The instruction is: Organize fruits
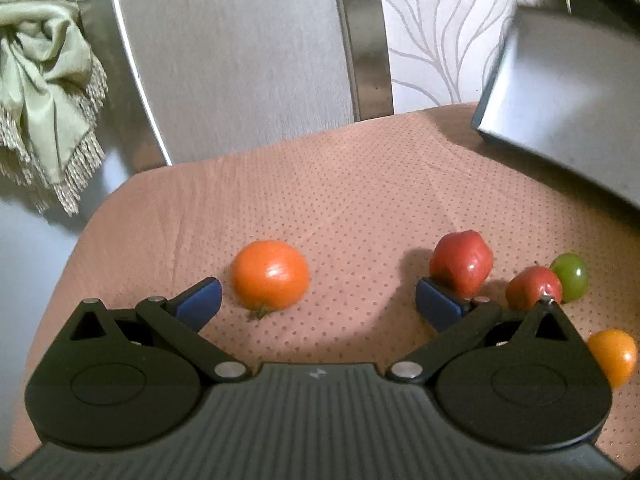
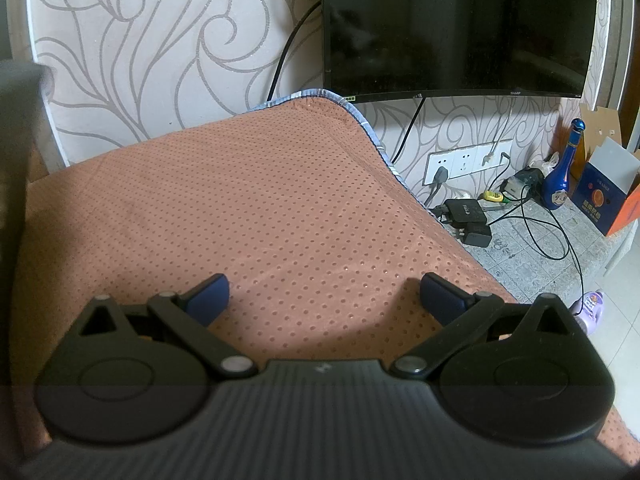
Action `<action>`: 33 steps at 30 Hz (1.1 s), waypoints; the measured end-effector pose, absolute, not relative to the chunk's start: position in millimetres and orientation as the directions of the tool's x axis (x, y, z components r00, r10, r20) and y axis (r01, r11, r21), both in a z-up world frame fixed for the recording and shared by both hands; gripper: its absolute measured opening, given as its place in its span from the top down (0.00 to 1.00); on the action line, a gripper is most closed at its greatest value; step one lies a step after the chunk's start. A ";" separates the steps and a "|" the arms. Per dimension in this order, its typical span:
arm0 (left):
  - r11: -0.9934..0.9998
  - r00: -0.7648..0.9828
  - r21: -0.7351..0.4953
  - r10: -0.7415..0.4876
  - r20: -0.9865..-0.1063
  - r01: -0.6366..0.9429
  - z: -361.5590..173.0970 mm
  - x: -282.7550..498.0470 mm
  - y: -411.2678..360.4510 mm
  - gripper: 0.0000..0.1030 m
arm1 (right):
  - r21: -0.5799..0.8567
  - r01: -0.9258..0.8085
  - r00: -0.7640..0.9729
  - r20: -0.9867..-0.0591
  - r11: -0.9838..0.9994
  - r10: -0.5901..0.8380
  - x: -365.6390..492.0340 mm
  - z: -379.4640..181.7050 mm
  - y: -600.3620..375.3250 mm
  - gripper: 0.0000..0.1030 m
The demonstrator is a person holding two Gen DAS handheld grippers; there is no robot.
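left claw point(image 1: 318, 304) spread wide, lined up low in frame to take the orange fruit point(image 1: 271, 273); red fruit point(image 1: 461, 262) clustered lower right; right claw point(image 2: 324, 300) released, empty, waiting clear.

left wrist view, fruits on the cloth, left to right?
Orange tomato-like fruit → large red fruit → smaller red fruit → green fruit → orange fruit at the right edge.

Orange fruit point(image 1: 271, 273) on salmon, dark-dotted cloth point(image 1: 340, 184).
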State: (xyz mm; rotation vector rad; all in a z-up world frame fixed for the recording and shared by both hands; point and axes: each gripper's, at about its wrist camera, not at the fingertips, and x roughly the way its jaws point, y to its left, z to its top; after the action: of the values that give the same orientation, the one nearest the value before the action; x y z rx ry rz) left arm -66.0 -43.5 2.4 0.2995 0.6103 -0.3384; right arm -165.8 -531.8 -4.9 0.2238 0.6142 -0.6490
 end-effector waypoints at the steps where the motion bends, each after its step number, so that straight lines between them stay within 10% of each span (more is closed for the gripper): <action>1: 0.905 0.766 0.168 -0.219 -0.605 0.392 2.9 -65.0 -43.0 0.00 | 0.006 0.627 0.625 -0.601 0.779 -0.499 -165.2 -5.3 -532.0 0.00; 23: 0.934 0.786 0.167 -0.159 -0.597 0.316 44.2 -129.5 -15.8 0.00 | -0.003 0.655 0.554 -0.678 0.756 -0.483 -192.8 13.9 -530.6 0.00; 28: 0.927 0.765 0.105 -0.229 -0.602 0.360 54.7 -150.5 -41.3 0.00 | -0.152 0.655 0.595 -0.500 0.740 -0.630 -261.1 56.4 -468.7 0.15; 33: 0.903 0.726 0.078 -0.286 -0.626 0.423 52.1 -169.3 -80.5 0.00 | -0.107 0.364 0.821 -0.433 0.925 -0.373 -293.6 91.8 -377.0 0.15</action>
State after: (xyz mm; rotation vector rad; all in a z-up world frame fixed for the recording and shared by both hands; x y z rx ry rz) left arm -169.3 -80.5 52.1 0.2226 0.6500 -0.3944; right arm -293.6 -377.0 91.8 -0.0200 0.4645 -0.3922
